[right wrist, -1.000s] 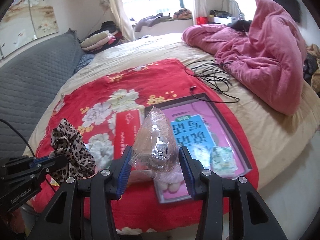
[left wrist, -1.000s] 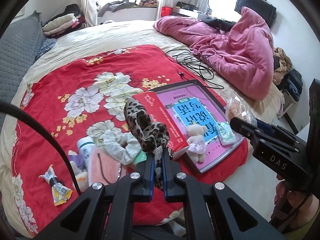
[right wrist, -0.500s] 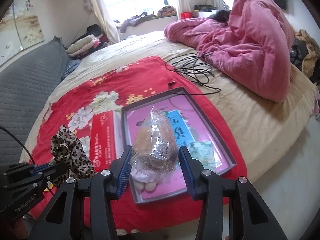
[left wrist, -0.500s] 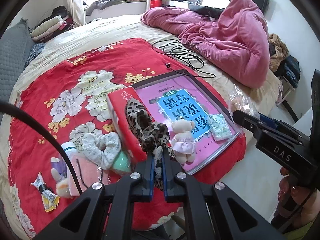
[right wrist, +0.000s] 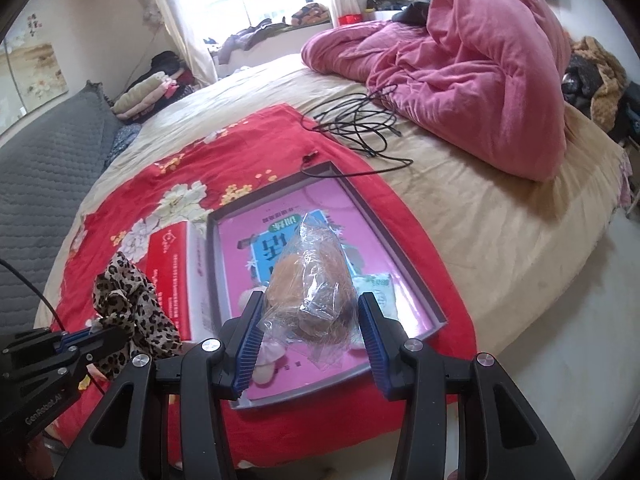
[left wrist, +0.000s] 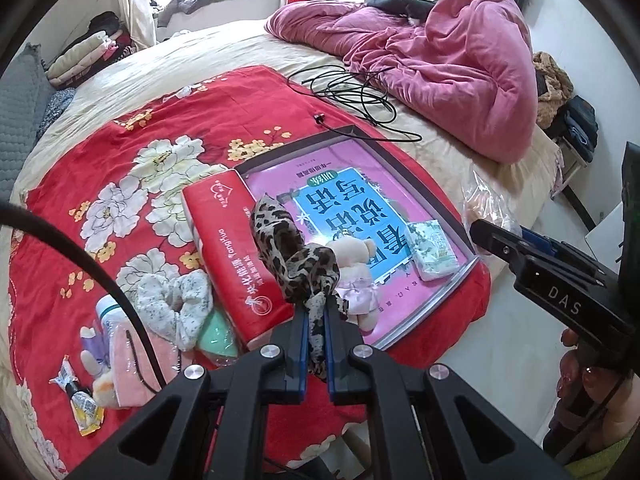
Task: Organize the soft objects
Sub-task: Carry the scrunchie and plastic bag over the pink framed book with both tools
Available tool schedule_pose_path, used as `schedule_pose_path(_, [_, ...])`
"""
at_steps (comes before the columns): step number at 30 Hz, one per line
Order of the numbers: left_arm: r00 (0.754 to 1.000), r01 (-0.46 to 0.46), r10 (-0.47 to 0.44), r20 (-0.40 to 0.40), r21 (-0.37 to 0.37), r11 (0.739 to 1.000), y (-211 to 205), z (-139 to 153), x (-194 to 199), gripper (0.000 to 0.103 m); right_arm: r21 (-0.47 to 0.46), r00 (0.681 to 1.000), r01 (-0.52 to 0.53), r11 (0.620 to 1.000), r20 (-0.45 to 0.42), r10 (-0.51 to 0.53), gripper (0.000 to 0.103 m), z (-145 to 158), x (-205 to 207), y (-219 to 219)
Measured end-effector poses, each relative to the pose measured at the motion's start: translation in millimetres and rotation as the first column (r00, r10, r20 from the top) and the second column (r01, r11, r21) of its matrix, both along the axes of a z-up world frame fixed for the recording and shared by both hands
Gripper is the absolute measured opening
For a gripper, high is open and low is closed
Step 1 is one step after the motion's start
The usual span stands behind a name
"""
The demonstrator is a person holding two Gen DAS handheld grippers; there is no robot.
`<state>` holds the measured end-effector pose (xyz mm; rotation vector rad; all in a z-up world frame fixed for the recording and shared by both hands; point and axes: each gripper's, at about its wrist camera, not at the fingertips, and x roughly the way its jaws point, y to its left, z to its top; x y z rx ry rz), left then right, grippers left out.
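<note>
Bedding fills both views: a beige bed (right wrist: 472, 216), a heaped pink duvet (right wrist: 472, 64) and a red floral blanket (left wrist: 132, 160) carrying a grey tray (right wrist: 384, 220), with a red tissue pack (left wrist: 236, 256) touching its left edge. Only the left wrist view shows the teddy bear (left wrist: 356, 264) in the tray and the white floral scrunchie (left wrist: 176, 300) beside the pack. The left tool (left wrist: 316, 336) is clamped tight on a leopard-print scrunchie (left wrist: 292, 256) above the pack, while the half-open right tool (right wrist: 308, 336) grips a clear bag of plush (right wrist: 312, 284) above the tray.
</note>
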<state>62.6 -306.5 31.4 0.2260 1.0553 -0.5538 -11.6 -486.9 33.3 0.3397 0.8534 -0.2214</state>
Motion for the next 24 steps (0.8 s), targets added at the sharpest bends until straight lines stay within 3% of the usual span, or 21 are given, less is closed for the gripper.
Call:
schedule_pose_path(9, [0.999,0.018,-0.018,-0.039,0.000,1.000,-17,-16,8,0.006,0.009,0.999,0.026,1.000,-0.026,-0.026,0.048,-14,2,-16])
schedule_pose_path(24, [0.984,0.154,-0.154,-0.094,-0.011,0.988,-87,-54,6,0.006,-0.002,0.996,0.056,0.998,-0.066,-0.056,0.048,-35,6,-48])
